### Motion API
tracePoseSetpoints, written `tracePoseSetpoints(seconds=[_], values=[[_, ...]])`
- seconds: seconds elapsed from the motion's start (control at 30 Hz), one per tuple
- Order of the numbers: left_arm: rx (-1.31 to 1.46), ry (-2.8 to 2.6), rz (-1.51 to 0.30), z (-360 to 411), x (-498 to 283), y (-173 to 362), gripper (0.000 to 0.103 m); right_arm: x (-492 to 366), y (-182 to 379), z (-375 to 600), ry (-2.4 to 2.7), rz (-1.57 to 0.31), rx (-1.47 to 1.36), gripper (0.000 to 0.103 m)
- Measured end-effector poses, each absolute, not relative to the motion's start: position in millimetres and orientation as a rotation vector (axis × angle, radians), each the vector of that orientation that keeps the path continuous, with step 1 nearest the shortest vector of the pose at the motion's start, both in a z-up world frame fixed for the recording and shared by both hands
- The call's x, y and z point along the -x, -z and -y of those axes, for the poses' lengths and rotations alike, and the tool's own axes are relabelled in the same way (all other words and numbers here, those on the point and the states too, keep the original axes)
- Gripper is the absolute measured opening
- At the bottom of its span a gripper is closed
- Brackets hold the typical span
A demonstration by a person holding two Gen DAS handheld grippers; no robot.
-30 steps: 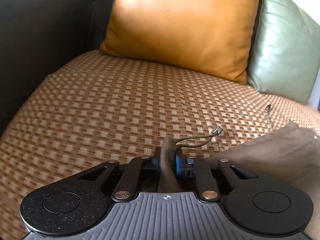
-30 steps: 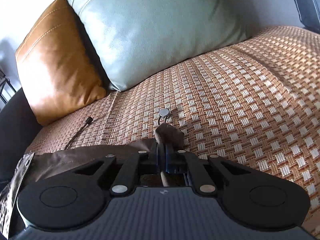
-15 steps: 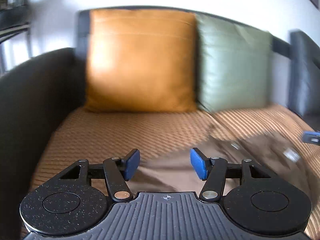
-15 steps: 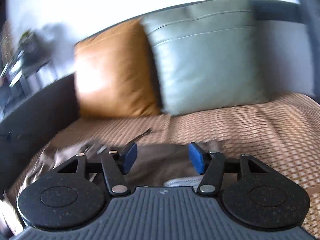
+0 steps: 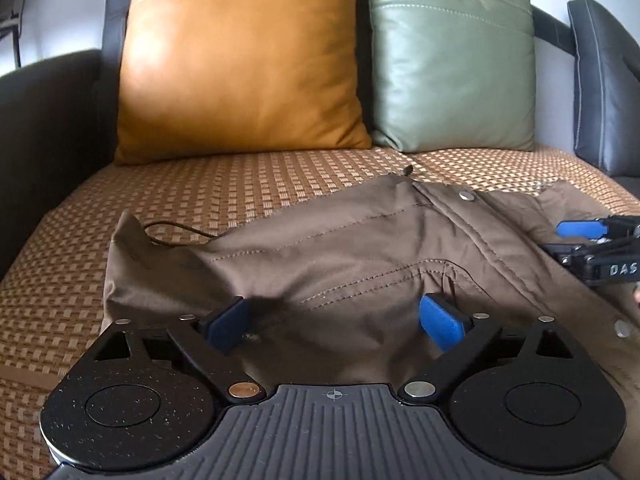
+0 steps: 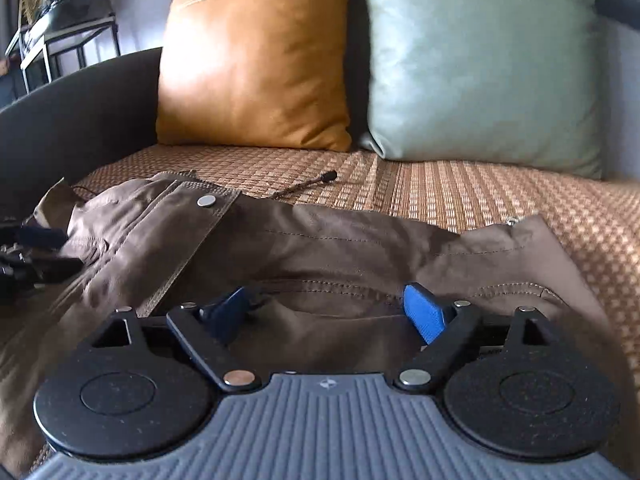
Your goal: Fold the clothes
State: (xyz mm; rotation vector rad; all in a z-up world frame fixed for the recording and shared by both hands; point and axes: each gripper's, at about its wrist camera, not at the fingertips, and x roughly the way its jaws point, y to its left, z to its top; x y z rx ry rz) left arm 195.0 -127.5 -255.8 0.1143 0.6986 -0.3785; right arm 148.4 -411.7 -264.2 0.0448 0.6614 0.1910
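Across the sofa seat (image 5: 240, 200) lies the soft brown jacket (image 5: 360, 248) (limp, light); both grippers' jaws are opening, empty; grip its hem corners.

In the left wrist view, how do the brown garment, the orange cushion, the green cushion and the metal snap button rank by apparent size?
1. brown garment, nearest
2. orange cushion
3. green cushion
4. metal snap button

Brown cotton jacket (image 5: 360, 248): near part hidden behind left gripper (image 5: 334, 322) body, right side cut by frame edge. Right gripper (image 5: 596, 246) cut off at left-wrist view's right edge. Black metal side table (image 6: 60, 36): contents blurred.
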Motion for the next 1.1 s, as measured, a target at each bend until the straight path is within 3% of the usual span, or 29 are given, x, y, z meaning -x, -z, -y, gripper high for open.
tracePoseSetpoints(seconds=[0.1,0.17,0.43,0.7,0.9,1.1], values=[[-0.103,0.35,-0.748,122.9,-196.3,240.3,0.091,-150.0,257.4,416.3,-0.192,-0.686,-0.077,0.087],[-0.062,0.325,-0.758,115.0,-188.2,219.7,0.087,-146.4,243.9,422.6,-0.193,-0.71,-0.117,0.082],[0.111,0.42,-0.733,128.7,-120.9,157.2,0.087,-58.0,183.7,535.6,-0.216,-0.632,-0.428,0.087],[0.028,0.51,-0.812,191.9,-77.8,166.7,0.087,-38.8,233.3,615.7,-0.206,-0.777,-0.753,0.087],[0.017,0.487,-0.862,211.1,-95.5,189.0,0.087,-59.3,270.8,630.8,-0.303,-0.855,-0.83,0.087],[-0.046,0.494,-0.876,219.3,-101.3,220.8,0.09,-87.8,294.2,622.1,-0.441,-0.797,-0.929,0.072]])
